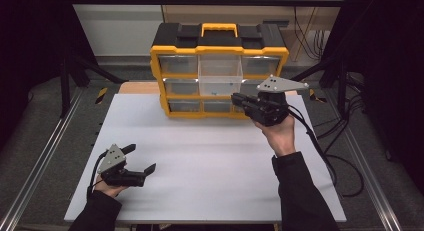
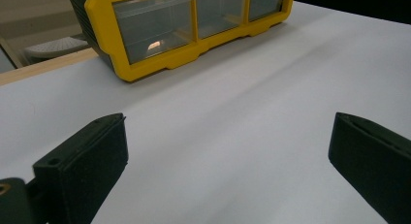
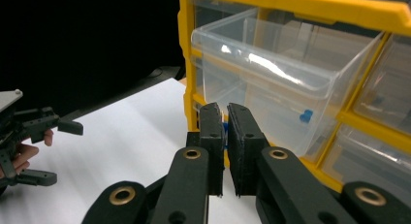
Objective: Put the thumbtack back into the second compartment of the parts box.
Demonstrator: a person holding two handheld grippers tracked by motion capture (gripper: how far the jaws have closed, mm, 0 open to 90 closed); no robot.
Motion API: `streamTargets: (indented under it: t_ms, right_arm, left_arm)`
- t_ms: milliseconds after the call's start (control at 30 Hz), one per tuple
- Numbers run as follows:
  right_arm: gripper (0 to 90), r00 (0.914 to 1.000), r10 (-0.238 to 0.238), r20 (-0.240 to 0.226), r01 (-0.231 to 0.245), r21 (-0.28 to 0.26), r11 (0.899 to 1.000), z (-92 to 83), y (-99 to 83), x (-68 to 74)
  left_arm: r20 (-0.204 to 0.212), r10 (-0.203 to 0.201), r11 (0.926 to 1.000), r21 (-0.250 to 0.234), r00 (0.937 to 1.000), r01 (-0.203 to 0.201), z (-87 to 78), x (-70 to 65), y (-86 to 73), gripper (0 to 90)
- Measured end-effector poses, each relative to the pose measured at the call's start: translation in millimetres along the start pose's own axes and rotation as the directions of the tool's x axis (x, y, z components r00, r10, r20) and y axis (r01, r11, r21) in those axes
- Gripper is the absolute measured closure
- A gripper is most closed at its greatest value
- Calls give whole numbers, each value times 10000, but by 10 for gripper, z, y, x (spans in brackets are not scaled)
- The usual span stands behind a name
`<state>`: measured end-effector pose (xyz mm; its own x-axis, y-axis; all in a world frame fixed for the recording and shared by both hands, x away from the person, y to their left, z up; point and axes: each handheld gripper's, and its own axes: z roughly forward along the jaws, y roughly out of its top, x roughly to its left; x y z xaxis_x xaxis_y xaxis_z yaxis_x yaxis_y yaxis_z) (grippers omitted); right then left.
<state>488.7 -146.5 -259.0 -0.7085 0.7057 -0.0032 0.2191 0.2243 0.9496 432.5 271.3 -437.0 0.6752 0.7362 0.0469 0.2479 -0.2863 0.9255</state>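
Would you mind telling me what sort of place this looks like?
Probably a lab recording bench: a bare white table inside a dark metal frame, loose cables on the floor, and a yellow drawer organizer as a prop.

**Black grippers, dark sleeves**

Both the left gripper (image 1: 140, 158) and the right gripper (image 1: 237, 97) are matte black, each topped by a grey three-cornered plate dotted with small dark holes. Brass-coloured pivot rings mark the right gripper's linkage. Black cables trail from both. The person wears dark long sleeves (image 1: 305, 191).
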Motion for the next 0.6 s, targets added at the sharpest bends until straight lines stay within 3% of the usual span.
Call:
streamTargets:
  t_ms: [600]
  right_arm:
    - [856,9992,-123,393,134,-284,9995,23,395,-46]
  left_arm:
    - [1,-11,10000,-13,10000,11,-2,6,-1,3]
